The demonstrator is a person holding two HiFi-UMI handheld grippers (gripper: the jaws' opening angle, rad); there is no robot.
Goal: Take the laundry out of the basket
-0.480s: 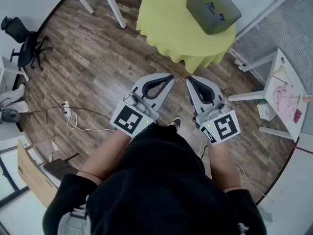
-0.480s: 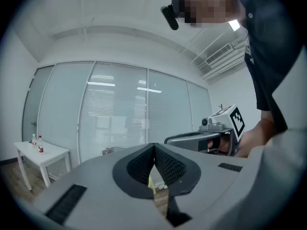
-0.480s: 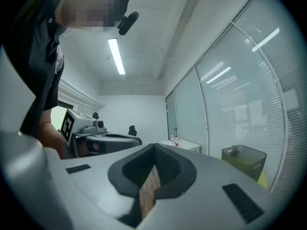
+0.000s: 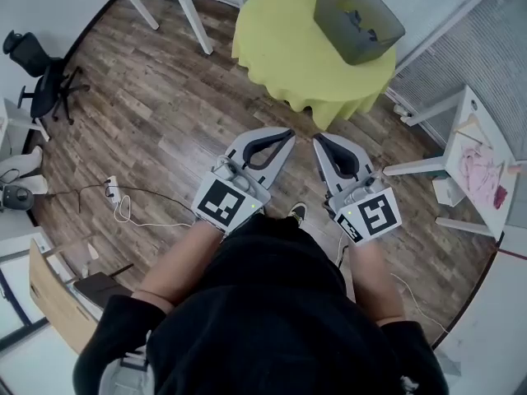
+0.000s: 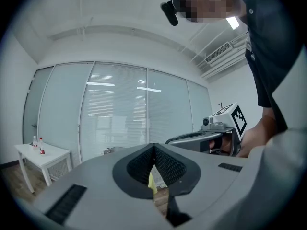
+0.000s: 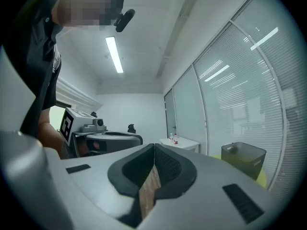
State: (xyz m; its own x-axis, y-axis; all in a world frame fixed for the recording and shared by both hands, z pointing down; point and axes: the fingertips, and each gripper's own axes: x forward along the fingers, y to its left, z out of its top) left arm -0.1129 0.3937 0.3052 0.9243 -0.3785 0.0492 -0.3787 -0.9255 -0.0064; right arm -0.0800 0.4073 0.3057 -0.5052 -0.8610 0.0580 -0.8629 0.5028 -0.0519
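On the round tabletop [image 4: 288, 52] draped in yellow-green cloth, at the top of the head view, the dark grey basket [image 4: 358, 19] sits toward the far right edge; what lies inside is too dark to make out. The right gripper view catches the same basket [image 6: 242, 160] low at its right, standing on the yellow cloth in front of a glass wall with blinds, while the left gripper view shows only a sliver of yellow through the gap under its tips. Both claws are well apart from the basket, held side by side over the wooden floor [image 4: 156, 122] in front of the person's body. The left claw [image 4: 288, 135] is pressed together with nothing in it, as its own view confirms [image 5: 153, 148]. The right claw [image 4: 318, 140] is likewise clamped tight and empty [image 6: 154, 148]. Each gripper view also shows the other gripper beside it. Only the head view shows a pink cloth [image 4: 476, 169] on a white stand at the right, and an office chair [image 4: 37, 76] at the far left.
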